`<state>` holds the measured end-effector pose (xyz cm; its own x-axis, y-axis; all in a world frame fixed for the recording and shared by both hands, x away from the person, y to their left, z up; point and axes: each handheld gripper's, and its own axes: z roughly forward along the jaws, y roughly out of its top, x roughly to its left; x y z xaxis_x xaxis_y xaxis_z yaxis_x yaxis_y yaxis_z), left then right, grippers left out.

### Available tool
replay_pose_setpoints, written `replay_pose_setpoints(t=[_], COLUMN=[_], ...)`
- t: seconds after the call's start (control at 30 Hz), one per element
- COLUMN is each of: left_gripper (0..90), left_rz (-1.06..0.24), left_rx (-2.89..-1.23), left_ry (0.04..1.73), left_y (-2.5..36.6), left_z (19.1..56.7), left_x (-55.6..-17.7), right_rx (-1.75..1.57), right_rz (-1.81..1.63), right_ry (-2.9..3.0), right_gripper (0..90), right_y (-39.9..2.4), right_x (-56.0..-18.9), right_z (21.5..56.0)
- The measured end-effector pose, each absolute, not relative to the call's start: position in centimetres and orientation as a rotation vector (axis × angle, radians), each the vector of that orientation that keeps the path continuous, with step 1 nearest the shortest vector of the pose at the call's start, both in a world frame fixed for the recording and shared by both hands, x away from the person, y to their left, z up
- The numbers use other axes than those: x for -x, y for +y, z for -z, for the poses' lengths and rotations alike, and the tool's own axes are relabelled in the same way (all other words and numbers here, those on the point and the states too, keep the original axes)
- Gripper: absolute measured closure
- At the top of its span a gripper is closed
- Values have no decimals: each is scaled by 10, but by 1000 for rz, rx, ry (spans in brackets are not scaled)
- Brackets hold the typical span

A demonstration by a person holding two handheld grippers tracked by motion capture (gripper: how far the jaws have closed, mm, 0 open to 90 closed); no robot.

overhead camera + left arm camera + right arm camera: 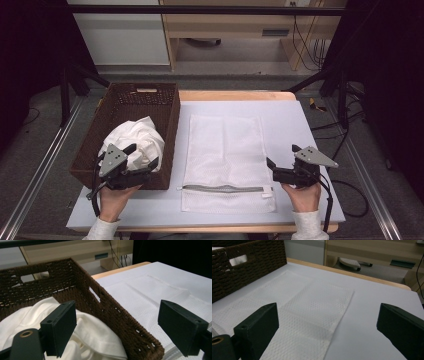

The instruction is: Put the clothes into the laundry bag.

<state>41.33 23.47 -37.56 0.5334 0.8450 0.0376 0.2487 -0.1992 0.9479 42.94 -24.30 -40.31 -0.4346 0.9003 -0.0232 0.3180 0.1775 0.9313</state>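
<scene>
White table holds mesh bag; basket partly hides cloth.

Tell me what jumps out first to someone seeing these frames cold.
A crumpled white cloth heaped in the dark wicker basket at the table's left. Beside it a white mesh bag lies flat mid-table, zipper toward the person. The left gripper hangs open over the cloth; the right gripper is open beside the bag.

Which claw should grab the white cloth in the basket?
Probably the left claw: it hangs open over the white cloth at the basket's near end. The right claw is open beyond the mesh bag.
</scene>
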Motion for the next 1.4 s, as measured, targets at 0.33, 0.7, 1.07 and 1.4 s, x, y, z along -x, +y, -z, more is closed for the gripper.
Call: replay_pose_setpoints(t=[0.33,0.7,1.07,1.4], left_gripper=[274,459,703,873], left_rz=[-694,-549,-424,-338], left_rx=[-1742,-1845,-2015,-2169], left_ry=[838,752,715,666], left_y=[197,151,117,94], left_z=[373,396,432,466], left_x=[-395,-389,-393,-396], right_rx=[-1142,-1098,-1055,-992], right_rz=[-1249,-1266,-1238,-1187], right_ry=[1898,1972,2085,2283], right_gripper=[82,124,212,347], right_y=[-228,-207,-186,-154], right_x=[-428,-430,-433,-436], right_z=[402,409,420,445])
